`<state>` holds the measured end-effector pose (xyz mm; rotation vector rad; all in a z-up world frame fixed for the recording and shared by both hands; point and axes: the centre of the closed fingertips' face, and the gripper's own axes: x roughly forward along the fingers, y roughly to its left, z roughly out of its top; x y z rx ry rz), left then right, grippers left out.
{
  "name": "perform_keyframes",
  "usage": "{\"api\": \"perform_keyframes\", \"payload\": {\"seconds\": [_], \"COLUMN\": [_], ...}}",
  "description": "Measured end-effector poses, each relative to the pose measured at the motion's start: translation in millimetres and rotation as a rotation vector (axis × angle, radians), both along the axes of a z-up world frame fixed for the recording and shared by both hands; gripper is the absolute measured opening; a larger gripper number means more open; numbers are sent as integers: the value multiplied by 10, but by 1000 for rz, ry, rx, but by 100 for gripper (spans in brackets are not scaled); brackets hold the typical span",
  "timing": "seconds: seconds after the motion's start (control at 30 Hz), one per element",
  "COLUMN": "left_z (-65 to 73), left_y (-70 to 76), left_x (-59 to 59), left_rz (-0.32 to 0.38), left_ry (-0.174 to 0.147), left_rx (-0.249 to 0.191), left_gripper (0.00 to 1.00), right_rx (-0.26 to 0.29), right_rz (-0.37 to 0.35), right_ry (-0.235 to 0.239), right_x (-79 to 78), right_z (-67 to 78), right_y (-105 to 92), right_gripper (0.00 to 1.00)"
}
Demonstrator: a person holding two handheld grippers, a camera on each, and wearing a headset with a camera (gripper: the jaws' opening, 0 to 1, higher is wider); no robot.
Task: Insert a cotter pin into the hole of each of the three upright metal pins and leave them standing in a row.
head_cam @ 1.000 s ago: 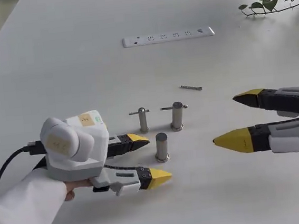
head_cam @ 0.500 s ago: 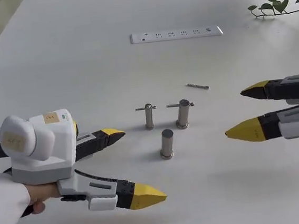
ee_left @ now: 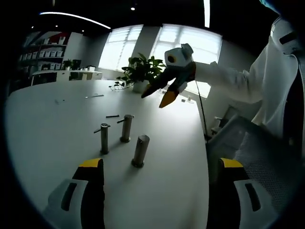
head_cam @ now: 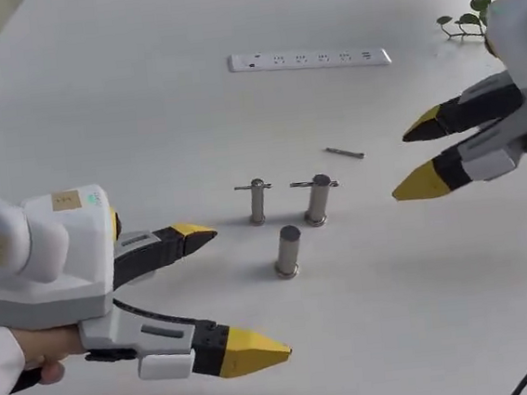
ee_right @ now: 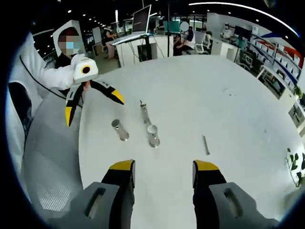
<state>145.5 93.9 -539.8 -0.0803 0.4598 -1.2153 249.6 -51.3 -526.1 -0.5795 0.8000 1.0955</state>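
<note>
Already left pin (head_cam: pixel 256 201) and right pin (head_cam: pixel 317 200) are fitted; front pin (head_cam: pixel 287 251) bare, cotter pin (head_cam: pixel 344 153) loose toward table's (head_cam: pixel 126 127) far edge; left gripper (head_cam: pixel 250 289), right gripper (head_cam: pixel 401 166) released, empty.

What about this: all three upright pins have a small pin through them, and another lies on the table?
Only the back-left pin and back-right pin do: the head view shows the front pin bare. Another small pin does lie loose on the table.

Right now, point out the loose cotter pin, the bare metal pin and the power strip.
loose cotter pin (head_cam: pixel 344 153), head view, mid-shaft.
bare metal pin (head_cam: pixel 288 249), head view, side of its body.
power strip (head_cam: pixel 309 60), head view, top face.
</note>
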Motion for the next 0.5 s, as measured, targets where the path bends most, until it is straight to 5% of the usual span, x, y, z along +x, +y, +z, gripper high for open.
{"api": "perform_keyframes", "payload": {"seconds": [0.07,0.17,0.27,0.5], "left_z": [47,65,71,33], "left_y": [-9,-13,13,119], "left_x": [1,4,16,34], "left_rz": [5,15,17,42], "left_ry": [-3,17,2,5], "left_rx": [-16,-32,-33,-27], "left_gripper": [99,100,100,100], "right_rx": [-54,-90,-167,-252], "right_rz": [44,68,101,137], "right_ry": [-43,12,17,116], "right_x": [132,266,454,598], "right_z": [-19,-82,-161,-403], "right_y": [2,27,12,96], "right_gripper": [43,42,36,31]}}
